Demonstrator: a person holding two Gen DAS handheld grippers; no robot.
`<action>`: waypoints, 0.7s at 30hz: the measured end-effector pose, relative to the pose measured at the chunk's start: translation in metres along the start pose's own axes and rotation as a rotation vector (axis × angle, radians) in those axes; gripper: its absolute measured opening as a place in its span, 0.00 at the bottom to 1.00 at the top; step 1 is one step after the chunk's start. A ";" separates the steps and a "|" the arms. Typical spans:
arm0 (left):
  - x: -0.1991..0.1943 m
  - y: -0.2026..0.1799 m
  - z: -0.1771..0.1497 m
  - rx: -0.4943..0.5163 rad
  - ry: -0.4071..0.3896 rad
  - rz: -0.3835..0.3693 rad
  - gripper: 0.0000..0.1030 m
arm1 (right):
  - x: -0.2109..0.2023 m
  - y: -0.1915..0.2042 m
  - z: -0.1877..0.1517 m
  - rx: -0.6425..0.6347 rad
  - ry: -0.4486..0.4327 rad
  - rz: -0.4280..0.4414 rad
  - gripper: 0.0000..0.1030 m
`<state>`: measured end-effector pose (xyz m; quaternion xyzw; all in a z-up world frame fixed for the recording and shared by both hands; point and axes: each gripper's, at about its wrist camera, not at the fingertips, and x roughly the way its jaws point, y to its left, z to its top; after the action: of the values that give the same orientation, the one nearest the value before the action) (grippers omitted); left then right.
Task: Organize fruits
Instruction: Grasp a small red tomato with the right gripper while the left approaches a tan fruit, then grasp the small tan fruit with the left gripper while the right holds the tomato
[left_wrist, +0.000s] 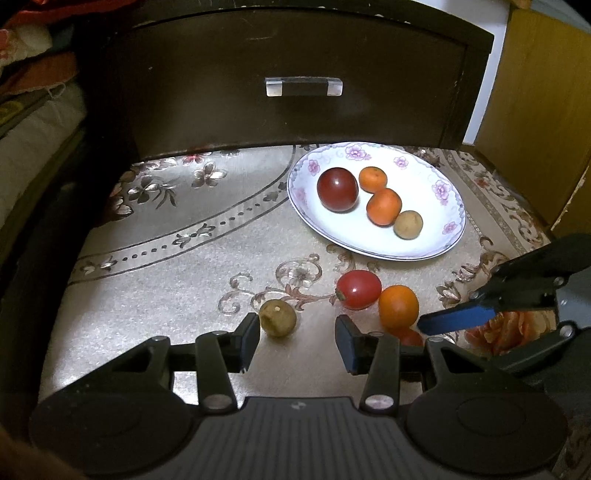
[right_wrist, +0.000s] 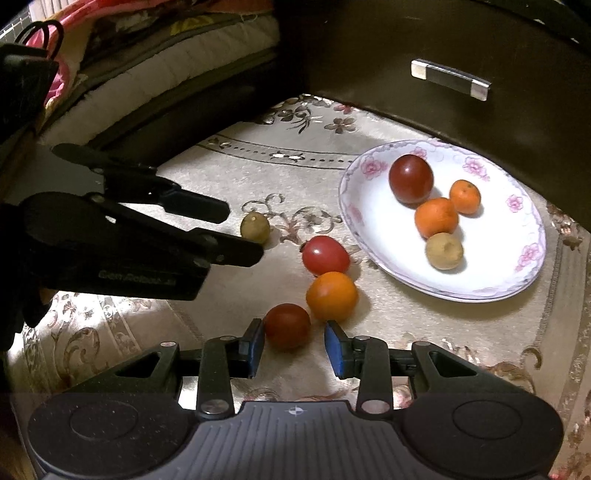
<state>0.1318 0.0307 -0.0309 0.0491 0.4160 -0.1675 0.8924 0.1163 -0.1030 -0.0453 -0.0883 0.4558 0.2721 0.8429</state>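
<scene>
Here: white oval plate w/ pink flower rim, on patterned cloth toward the right side, holding four fruits: dark red round fruit, two small oranges, one brownish longan-like fruit. Loose on cloth, near plate's front edge: red oval tomato, touching or just beside a glossy orange fruit; dark red tomato right in front of that. Small brown fruit apart, off to the left. Left gripper spread wide, brown fruit just past its left finger tip, not clasped. Right gripper also spread wide, dark red tomato between its blue pads, nearer the left pad, contact hard to tell. In left wrist view dark red tomato mostly hidden behind left gripper's right finger and the orange fruit; right gripper only partly in frame there, cut off at right edge. Behind cloth: dark wooden drawer front w/ clear handle. Bedding at far left, blurred. Yellowish wood panel at right.
</scene>
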 end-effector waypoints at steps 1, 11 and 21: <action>0.001 0.000 0.000 0.001 -0.001 0.002 0.49 | 0.002 0.001 0.000 0.002 0.007 -0.002 0.30; 0.021 0.002 0.001 -0.008 0.007 0.025 0.52 | 0.005 -0.002 0.001 0.040 0.013 0.006 0.27; 0.031 0.006 0.001 -0.034 0.016 0.041 0.34 | 0.001 -0.004 -0.001 0.051 0.021 0.002 0.27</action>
<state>0.1530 0.0278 -0.0538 0.0437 0.4247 -0.1420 0.8931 0.1185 -0.1060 -0.0471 -0.0693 0.4716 0.2606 0.8396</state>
